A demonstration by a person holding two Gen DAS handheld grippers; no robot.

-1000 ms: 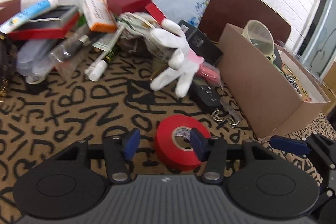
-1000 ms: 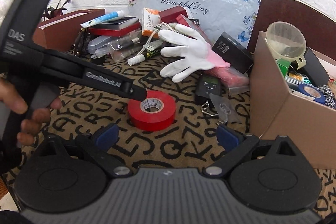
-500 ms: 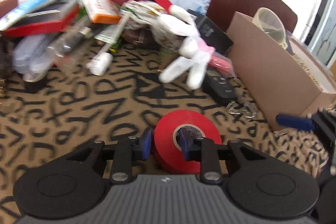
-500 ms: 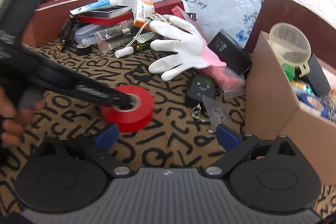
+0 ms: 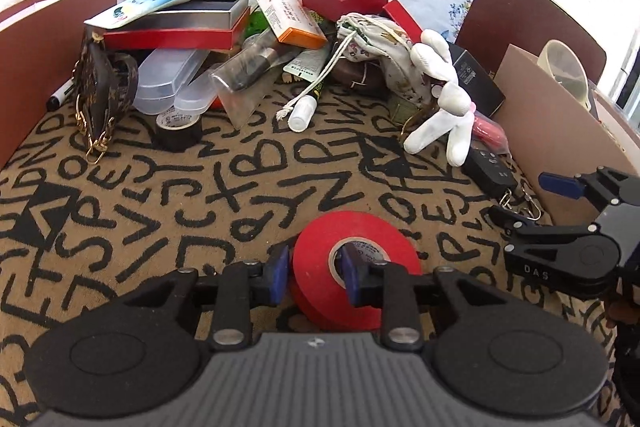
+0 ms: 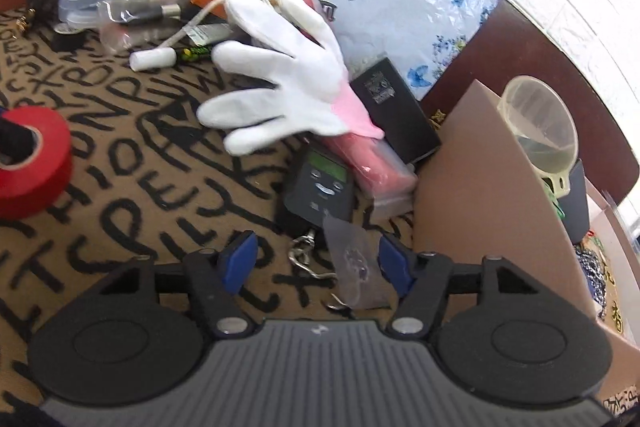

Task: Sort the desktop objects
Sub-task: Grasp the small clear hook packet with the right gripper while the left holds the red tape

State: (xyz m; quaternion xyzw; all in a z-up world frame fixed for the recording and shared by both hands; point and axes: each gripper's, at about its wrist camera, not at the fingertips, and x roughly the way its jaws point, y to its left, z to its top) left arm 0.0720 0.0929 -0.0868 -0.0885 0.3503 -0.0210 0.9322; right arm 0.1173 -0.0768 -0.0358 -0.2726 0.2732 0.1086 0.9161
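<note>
In the left wrist view, the near edge of the red tape roll (image 5: 354,267) is hidden behind the body of the left tongs (image 5: 312,273). These tongs are clenched on the wall of the roll: one blue pad is outside, the other inside the core hole. The roll rests on the lettered tabletop (image 5: 200,195). At the right edge, the right tongs (image 5: 560,187) are cut off.

In the right wrist view, the right tongs (image 6: 316,263) stand wide apart and grasp nothing, above the metal hook of a dark hand scale (image 6: 320,187). The white glove (image 6: 280,79) lies beyond, near the cardboard box (image 6: 480,187). The tape roll (image 6: 32,163) is blurred and cut off at the left edge.
</note>
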